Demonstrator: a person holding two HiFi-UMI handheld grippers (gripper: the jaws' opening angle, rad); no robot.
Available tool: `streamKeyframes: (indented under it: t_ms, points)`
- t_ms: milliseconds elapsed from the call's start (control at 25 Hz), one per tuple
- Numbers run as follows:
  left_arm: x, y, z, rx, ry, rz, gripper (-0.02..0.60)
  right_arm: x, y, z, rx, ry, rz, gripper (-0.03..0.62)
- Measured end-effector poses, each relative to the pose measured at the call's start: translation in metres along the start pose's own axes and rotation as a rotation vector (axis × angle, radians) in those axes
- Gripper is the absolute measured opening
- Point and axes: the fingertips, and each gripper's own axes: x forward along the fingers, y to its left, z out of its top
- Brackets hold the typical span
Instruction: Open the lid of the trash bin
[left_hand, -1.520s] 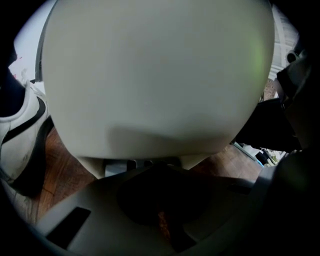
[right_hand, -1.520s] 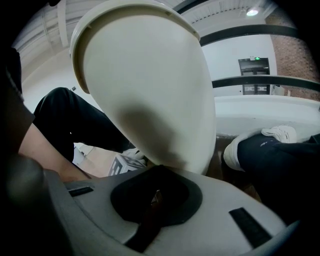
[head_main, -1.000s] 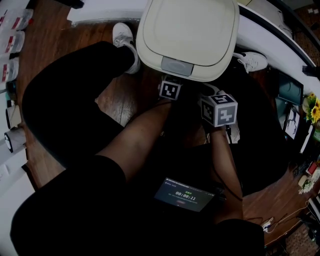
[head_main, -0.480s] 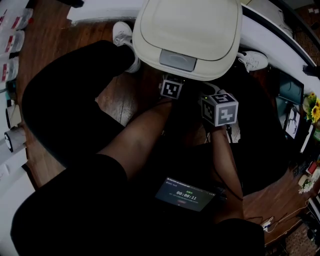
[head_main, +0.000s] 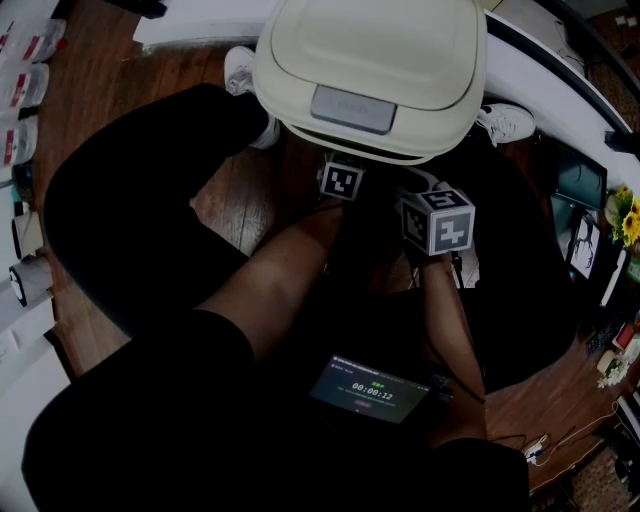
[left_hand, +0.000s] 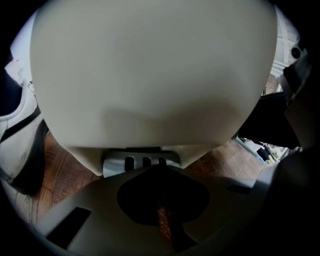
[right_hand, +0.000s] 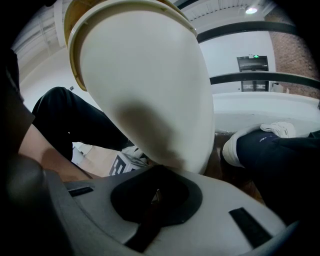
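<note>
A cream trash bin stands on the wooden floor between the person's legs. Its lid (head_main: 370, 55) carries a grey latch plate (head_main: 352, 108), and its front edge stands raised off the bin body (head_main: 375, 148), with a dark gap beneath. In the left gripper view the bin wall (left_hand: 150, 75) fills the frame, with a grey slotted pedal (left_hand: 142, 162) at its foot. My left gripper (left_hand: 159, 174) is shut, its tips against that pedal. My right gripper (right_hand: 156, 175) is shut too, empty, low beside the bin's side (right_hand: 150, 90). Both marker cubes (head_main: 341, 180) (head_main: 438, 220) show below the lid.
The person's black-clad legs flank the bin, with white shoes (head_main: 243, 70) (head_main: 508, 122) on either side. A phone with a running timer (head_main: 368, 388) lies on the lap. A white curved counter (head_main: 560, 80) runs behind the bin. Bottles (head_main: 25, 80) line the left edge.
The lid's front edge has risen and the grey latch plate has moved up in the head view, opening a dark gap under it. Both grippers have barely shifted.
</note>
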Motion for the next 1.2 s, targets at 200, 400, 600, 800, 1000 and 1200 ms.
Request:
streamKeyframes:
  t_ms: [200,400,600,800,1000,1200]
  points:
    - [0.002,0.000,-0.002,0.006,0.012,0.004,0.034,0.000,-0.001,-0.001,0.002,-0.002,0.003,0.020]
    - [0.004,0.001,-0.002,0.004,0.020,0.004,0.034,0.000,-0.002,-0.001,0.002,0.002,0.006,0.021]
    - [0.007,0.002,-0.004,-0.015,0.037,0.007,0.034,0.000,-0.003,-0.001,0.007,0.001,0.007,0.020]
    - [0.011,0.003,-0.005,-0.016,0.056,0.005,0.034,0.000,-0.004,-0.001,0.011,0.001,0.010,0.021]
    - [0.013,0.004,-0.005,-0.019,0.056,0.011,0.034,0.001,-0.005,-0.001,0.016,0.000,0.008,0.021]
    - [0.013,0.005,-0.005,-0.040,0.050,0.004,0.034,0.002,-0.004,0.000,0.011,-0.005,0.011,0.021]
